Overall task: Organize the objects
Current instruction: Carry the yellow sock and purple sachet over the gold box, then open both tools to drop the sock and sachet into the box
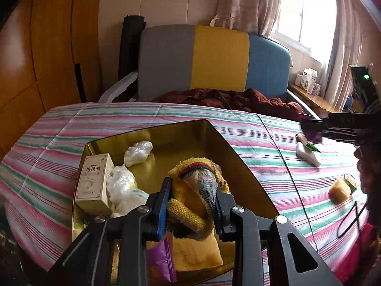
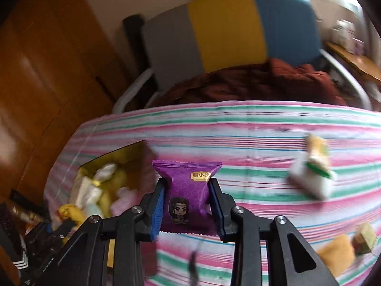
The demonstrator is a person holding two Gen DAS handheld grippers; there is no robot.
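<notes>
My left gripper (image 1: pixel 191 199) is shut on a yellow knitted cloth (image 1: pixel 190 188) and holds it over the gold tin box (image 1: pixel 228 152). The box holds a white carton (image 1: pixel 95 181), crumpled plastic wraps (image 1: pixel 138 152), a yellow sponge (image 1: pixel 197 252) and a purple packet (image 1: pixel 159 259). My right gripper (image 2: pixel 187 200) is shut on a purple snack packet (image 2: pixel 188 195) above the striped cloth, right of the tin box (image 2: pixel 100 186). It also shows at the right in the left wrist view (image 1: pixel 312 128).
On the striped tablecloth (image 1: pixel 273 143) lie a white block with a green pen (image 1: pixel 308 153) and a yellow sponge (image 1: pixel 340 189). A black cable (image 1: pixel 350 219) lies near the right edge. A chair with a brown garment (image 1: pixel 228 97) stands behind the table.
</notes>
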